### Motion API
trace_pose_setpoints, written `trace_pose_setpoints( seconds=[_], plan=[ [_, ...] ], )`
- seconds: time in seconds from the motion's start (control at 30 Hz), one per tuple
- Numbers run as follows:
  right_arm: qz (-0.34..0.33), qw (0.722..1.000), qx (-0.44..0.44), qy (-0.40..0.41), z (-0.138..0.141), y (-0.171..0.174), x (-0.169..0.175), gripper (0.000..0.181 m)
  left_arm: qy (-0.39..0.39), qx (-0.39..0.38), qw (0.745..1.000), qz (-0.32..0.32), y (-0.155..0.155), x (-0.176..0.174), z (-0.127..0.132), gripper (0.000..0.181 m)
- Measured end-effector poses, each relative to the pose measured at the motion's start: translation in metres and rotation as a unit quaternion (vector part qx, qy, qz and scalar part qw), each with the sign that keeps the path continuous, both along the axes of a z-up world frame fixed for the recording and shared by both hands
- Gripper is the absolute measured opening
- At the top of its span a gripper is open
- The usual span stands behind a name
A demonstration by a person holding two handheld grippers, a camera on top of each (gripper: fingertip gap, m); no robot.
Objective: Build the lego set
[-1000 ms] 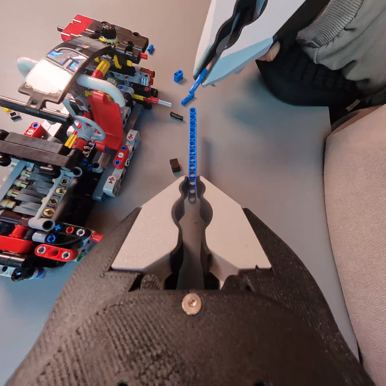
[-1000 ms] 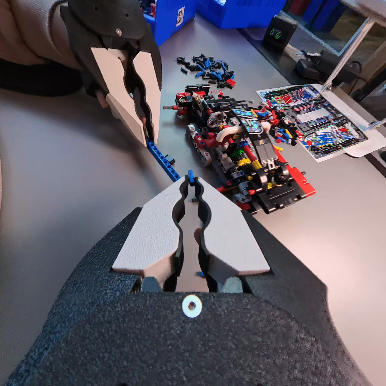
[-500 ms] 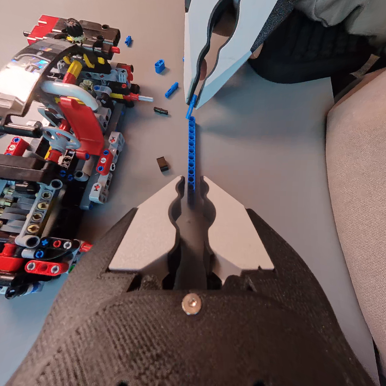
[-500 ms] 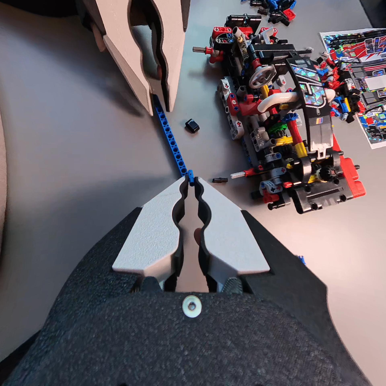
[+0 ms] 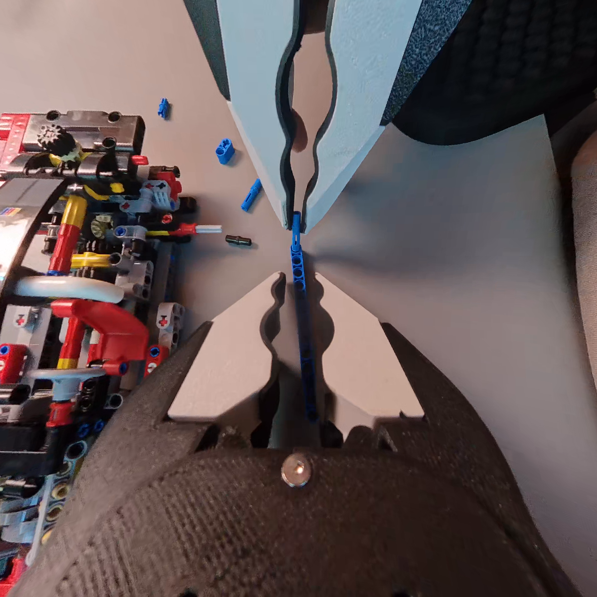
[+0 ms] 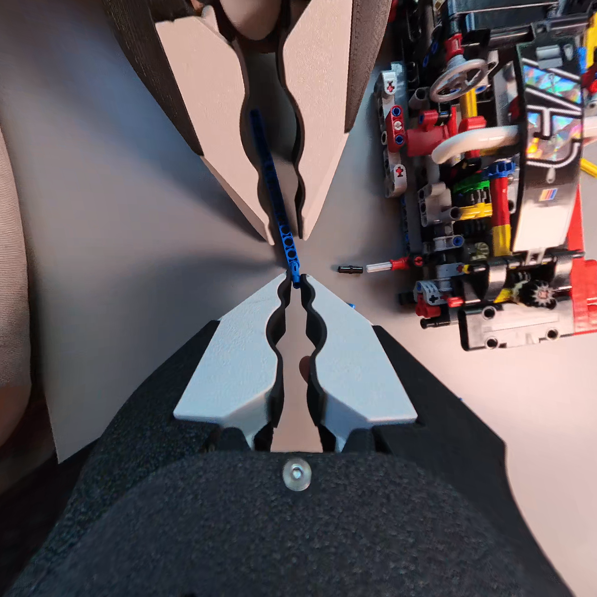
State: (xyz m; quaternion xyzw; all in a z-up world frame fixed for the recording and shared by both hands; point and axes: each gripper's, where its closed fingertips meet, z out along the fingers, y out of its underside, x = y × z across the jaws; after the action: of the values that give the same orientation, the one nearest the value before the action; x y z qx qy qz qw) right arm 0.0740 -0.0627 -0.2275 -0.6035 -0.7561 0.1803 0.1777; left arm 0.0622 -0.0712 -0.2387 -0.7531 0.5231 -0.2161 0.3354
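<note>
A long blue holed beam (image 5: 297,261) lies on the grey table. My left gripper (image 5: 299,274) is open and straddles it, so most of the beam runs back between the fingers, close to the right one. My right gripper (image 5: 294,226) faces it from the far side, shut on a small blue pin (image 5: 295,237) whose free tip meets the beam's far end. In the right wrist view, my right gripper (image 6: 295,278) holds the pin (image 6: 295,274) against the beam's (image 6: 287,242) end, and the left gripper (image 6: 286,239) stands opposite. The part-built lego car (image 5: 80,258) sits to the left.
A black pin (image 5: 238,240), a blue connector (image 5: 225,151) and a loose blue pin (image 5: 251,194) lie between the car and the grippers. The car (image 6: 484,193) fills the right side of the right wrist view. A beige cushion (image 5: 581,258) borders the table edge. Only a small space, under 4 cm, lies between the two pairs of fingers. Between my right fingertips and the blue connector (image 5: 225,151) there is roughly 8 cm.
The two grippers have closed in on each other. My left gripper opened and slid forward over the beam. My right gripper brought the blue pin down to the beam's far end.
</note>
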Motion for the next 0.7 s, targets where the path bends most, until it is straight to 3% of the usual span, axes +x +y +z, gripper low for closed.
trace_pose_setpoints(
  seconds=[0.4, 0.57, 0.7],
  plan=[
    [0.063, 0.988, 0.061, -0.124, -0.001, -0.004, -0.007, 0.003, -0.019, 0.031, 0.999, 0.015, -0.017, -0.034, 0.008, 0.016],
    [0.073, 0.996, 0.036, -0.024, 0.030, -0.018, -0.030, 0.003, -0.118, 0.039, 0.992, 0.020, -0.019, -0.023, 0.042, 0.019],
    [0.070, 0.996, 0.009, 0.055, 0.055, -0.030, -0.039, 0.002, -0.154, 0.071, 0.986, 0.006, -0.022, -0.019, 0.060, 0.002]
  ],
)
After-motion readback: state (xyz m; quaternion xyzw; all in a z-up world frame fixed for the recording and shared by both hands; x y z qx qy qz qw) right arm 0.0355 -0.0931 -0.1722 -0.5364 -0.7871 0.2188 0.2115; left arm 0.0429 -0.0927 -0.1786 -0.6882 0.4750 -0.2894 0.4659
